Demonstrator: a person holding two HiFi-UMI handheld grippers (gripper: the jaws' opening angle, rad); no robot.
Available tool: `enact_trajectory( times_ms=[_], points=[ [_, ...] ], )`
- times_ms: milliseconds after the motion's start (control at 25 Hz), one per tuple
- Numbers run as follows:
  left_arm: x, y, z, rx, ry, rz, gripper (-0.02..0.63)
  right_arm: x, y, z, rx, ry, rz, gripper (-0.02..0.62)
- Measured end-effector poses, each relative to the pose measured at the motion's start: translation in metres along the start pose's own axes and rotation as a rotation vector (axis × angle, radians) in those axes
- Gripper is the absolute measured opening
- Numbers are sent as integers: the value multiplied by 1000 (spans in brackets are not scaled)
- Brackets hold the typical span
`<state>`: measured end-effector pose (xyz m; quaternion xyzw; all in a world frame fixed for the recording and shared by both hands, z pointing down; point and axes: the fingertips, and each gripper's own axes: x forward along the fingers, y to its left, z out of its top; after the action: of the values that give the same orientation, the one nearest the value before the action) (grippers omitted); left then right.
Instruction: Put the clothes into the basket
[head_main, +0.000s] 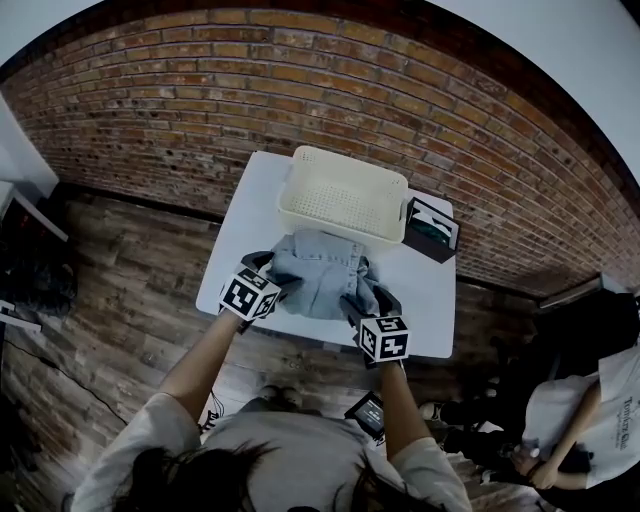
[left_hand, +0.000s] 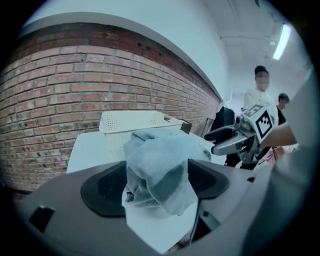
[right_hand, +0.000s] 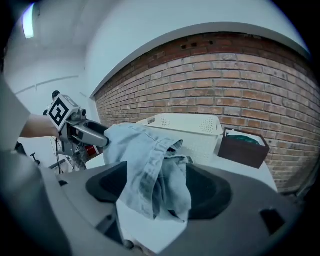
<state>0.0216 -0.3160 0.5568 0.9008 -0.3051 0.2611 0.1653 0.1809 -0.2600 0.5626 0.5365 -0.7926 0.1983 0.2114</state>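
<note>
A small white table (head_main: 432, 300) stands on a dark wood-plank floor (head_main: 120, 310), its far edge close to a red brick wall (head_main: 200, 100) that runs across the whole back of the room. Above the brick, the wall is plain and pale. On the far half of the table sits the cream perforated basket (head_main: 343, 195), and just beside it, toward the right corner, is a dark open box (head_main: 432, 228) with something green inside. The clothes, a pale blue denim garment (head_main: 320, 265), lie bunched on the table right in front of the basket, with the far fold up against its near wall and none of it inside. The left gripper (head_main: 268, 270) is at the garment's left end and the right gripper (head_main: 366, 302) at its right end. In both gripper views the jaws stand wide, with denim heaped loosely in the gap between the dark pads rather than pinched flat. A person in a white shirt (head_main: 600, 410) is at the room's right edge, beyond the table, where the floor is cluttered with dark items.
</note>
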Motion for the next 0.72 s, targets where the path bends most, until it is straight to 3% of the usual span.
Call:
enact_trajectory(
  times_ms=[280, 440, 720],
  points=[
    [18, 7, -9, -51, 57, -20, 403, 20, -14, -10, 3, 118, 38, 365],
    [27, 8, -20, -90, 78, -62, 410, 34, -14, -25, 39, 203, 94, 367],
    [56, 5, -34, -153, 161, -160, 491, 65, -28, -60, 114, 391, 149, 431]
  ],
)
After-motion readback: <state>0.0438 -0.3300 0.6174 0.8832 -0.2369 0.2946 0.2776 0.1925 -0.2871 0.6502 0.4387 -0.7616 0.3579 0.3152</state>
